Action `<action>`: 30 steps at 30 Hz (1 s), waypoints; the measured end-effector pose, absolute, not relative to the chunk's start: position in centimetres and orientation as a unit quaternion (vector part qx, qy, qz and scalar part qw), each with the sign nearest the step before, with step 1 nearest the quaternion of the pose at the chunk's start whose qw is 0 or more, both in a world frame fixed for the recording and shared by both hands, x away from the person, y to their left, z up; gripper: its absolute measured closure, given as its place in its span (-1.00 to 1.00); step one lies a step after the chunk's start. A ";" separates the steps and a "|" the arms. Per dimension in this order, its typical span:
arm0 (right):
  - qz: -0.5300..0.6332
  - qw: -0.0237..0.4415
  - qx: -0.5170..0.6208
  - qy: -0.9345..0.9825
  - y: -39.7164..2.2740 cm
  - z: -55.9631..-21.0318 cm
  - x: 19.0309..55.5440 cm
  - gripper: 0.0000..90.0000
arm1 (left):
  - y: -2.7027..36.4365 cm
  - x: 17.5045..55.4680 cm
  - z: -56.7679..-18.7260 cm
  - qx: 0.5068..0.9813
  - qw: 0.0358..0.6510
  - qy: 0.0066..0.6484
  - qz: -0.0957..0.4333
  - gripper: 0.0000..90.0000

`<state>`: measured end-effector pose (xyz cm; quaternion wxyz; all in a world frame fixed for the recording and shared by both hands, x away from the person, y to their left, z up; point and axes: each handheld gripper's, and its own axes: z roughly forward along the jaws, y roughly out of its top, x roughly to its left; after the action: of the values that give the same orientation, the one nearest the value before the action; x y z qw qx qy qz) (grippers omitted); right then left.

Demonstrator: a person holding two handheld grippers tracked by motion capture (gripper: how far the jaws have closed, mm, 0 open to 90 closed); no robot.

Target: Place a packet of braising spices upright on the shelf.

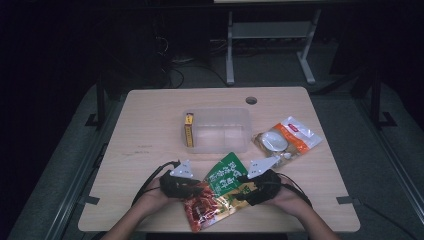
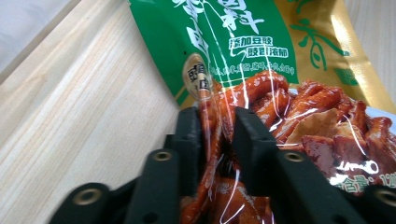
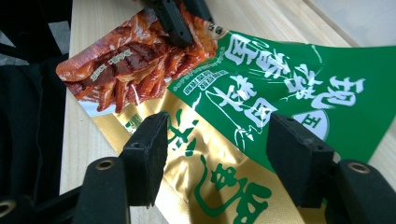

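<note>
The snack bag (image 1: 217,192) lies near the bench's (image 1: 150,130) front edge, held between both claws. The left claw (image 2: 218,128) pinches a fold of the bag's red end, jaws narrow, pads pressing the film. The right claw (image 3: 217,140) straddles the gold-and-green end with its jaws wide; I cannot tell whether its pads press the bag. Just behind the bag sits a clear tub (image 1: 220,130) with a yellow box (image 1: 189,130) inside its left wall. A white packet (image 1: 286,140) lies right of the tub. The bench's left side and far strip are bare wood.
</note>
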<state>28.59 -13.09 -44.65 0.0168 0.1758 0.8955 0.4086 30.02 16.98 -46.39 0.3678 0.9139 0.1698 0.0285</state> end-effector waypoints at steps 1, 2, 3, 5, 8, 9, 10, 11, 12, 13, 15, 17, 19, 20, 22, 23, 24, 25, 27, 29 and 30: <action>0.411 0.012 0.181 0.893 -13.1 -44.6 28.6 -0.15 | 17.0 30.1 -46.4 0.913 0.370 0.172 0.024 0.74; 0.412 0.013 0.182 0.893 -13.2 -44.6 28.6 -0.15 | 17.0 30.2 -46.4 0.912 0.371 0.175 0.021 0.77; 0.415 0.013 0.184 0.891 -13.2 -44.6 28.7 -0.15 | 17.1 30.3 -46.5 0.910 0.374 0.180 0.015 0.79; 0.420 0.013 0.187 0.888 -13.3 -44.5 28.8 -0.17 | 17.1 30.4 -46.5 0.909 0.375 0.180 0.010 0.85; 0.423 0.016 0.189 0.886 -13.5 -44.4 28.8 -0.19 | 17.0 30.4 -46.4 0.911 0.372 0.179 0.008 0.90; 0.426 0.016 0.191 0.884 -13.6 -44.3 28.8 -0.20 | 17.0 30.4 -46.3 0.911 0.372 0.180 0.006 0.93; 0.427 0.017 0.191 0.884 -13.7 -44.2 28.8 -0.20 | 16.9 30.4 -46.3 0.911 0.371 0.181 0.006 0.95; 0.429 0.020 0.192 0.883 -13.8 -44.1 28.8 -0.21 | 16.9 30.4 -46.2 0.912 0.369 0.181 0.005 0.96; 0.432 0.021 0.193 0.881 -13.9 -44.0 28.8 -0.22 | 16.9 30.4 -46.1 0.912 0.368 0.182 0.003 0.97; 0.435 0.023 0.195 0.879 -14.0 -43.9 28.9 -0.23 | 16.9 30.4 -46.0 0.912 0.367 0.181 0.004 0.98; 0.440 0.028 0.200 0.875 -14.3 -43.6 28.9 -0.26 | 17.1 30.4 -45.8 0.911 0.370 0.182 0.000 0.99; 0.448 0.034 0.208 0.869 -14.8 -43.3 29.0 -0.27 | 17.2 30.3 -45.6 0.911 0.371 0.181 0.005 0.99; 0.451 0.037 0.215 0.865 -15.3 -42.9 29.1 -0.30 | 17.5 30.1 -45.1 0.906 0.384 0.180 0.009 0.99; 0.457 0.037 0.225 0.860 -15.7 -42.8 29.2 -0.30 | 17.6 30.1 -44.8 0.906 0.385 0.175 0.013 0.99; 0.466 0.035 0.237 0.852 -16.4 -42.6 29.4 -0.31 | 17.9 30.0 -44.3 0.900 0.398 0.176 0.021 0.99; 0.467 0.032 0.243 0.849 -16.7 -42.6 29.5 -0.33 | 18.2 30.1 -43.9 0.900 0.399 0.171 0.024 0.99; 0.469 0.028 0.249 0.847 -17.0 -42.5 29.7 -0.34 | 18.4 30.0 -43.7 0.899 0.403 0.171 0.028 0.99; 0.471 0.027 0.254 0.845 -17.2 -42.5 29.8 -0.35 | 18.5 29.9 -43.4 0.898 0.406 0.170 0.031 0.99; 0.474 0.020 0.260 0.841 -17.4 -42.4 30.0 -0.39 | 18.7 29.7 -43.0 0.896 0.410 0.168 0.036 0.99; 0.477 0.009 0.264 0.838 -17.2 -42.4 30.1 -0.39 | 18.8 29.5 -42.5 0.897 0.409 0.159 0.047 0.99; 0.476 0.006 0.267 0.838 -17.1 -42.3 30.1 -0.38 | 18.9 29.3 -42.3 0.897 0.411 0.157 0.050 0.99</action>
<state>30.13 -17.06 -42.34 0.0062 0.2675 0.8376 0.4763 29.34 18.87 -42.33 0.4106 0.8968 0.1567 0.0501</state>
